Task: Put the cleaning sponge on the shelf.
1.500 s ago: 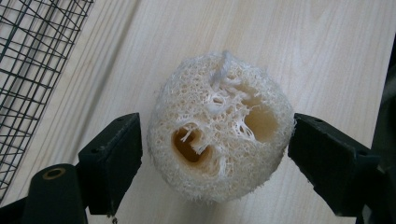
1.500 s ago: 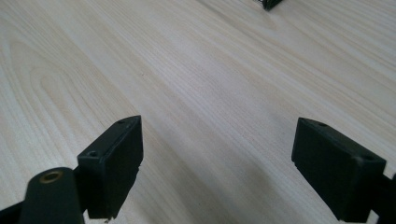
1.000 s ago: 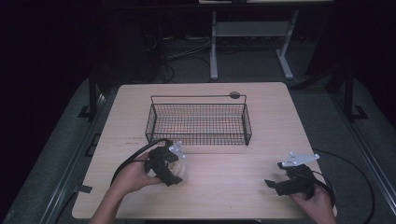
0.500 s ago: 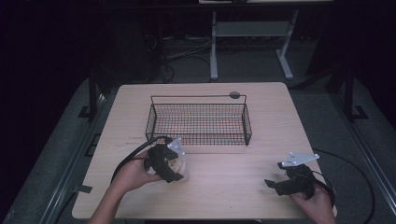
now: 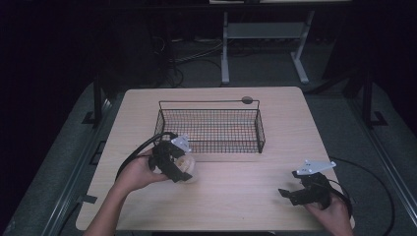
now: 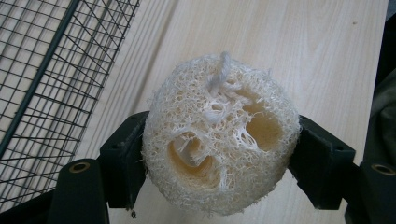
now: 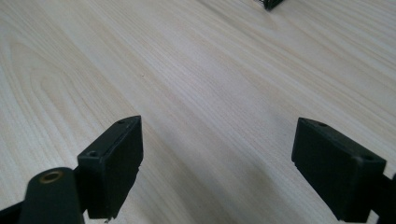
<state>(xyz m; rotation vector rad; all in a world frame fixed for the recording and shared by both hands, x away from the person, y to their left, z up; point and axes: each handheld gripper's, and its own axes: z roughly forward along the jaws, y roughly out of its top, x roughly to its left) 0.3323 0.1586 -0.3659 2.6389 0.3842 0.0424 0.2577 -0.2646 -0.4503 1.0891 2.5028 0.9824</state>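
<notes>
Your left tool (image 5: 173,162) is clamped on a loofah sponge (image 6: 219,135), one black jaw pressed against each side of it. In the left gripper view the loofah is a pale, fibrous round disc facing the camera, with two hollow chambers in its face and a short loop of cord (image 6: 220,74) at its top edge. In the high view you hold the loofah (image 5: 186,165) over the tabletop (image 5: 246,196), just in front of the wire basket (image 5: 211,125), near the basket's front left corner. I cannot tell whether the sponge touches the wood or hangs a little above it. The basket's black mesh wall (image 6: 46,84) shows at the left of the left gripper view, close beside the sponge but apart from it.

Your right tool (image 5: 300,192) sits near the front right corner of the tabletop, well apart from the basket and the loofah. Its jaws stand wide apart with nothing between them, and the right gripper view looks past them onto bare light wood grain (image 7: 210,84). Your right hand (image 5: 332,214) grips it from behind, and its cable (image 5: 378,182) trails off past the right edge of the tabletop.
</notes>
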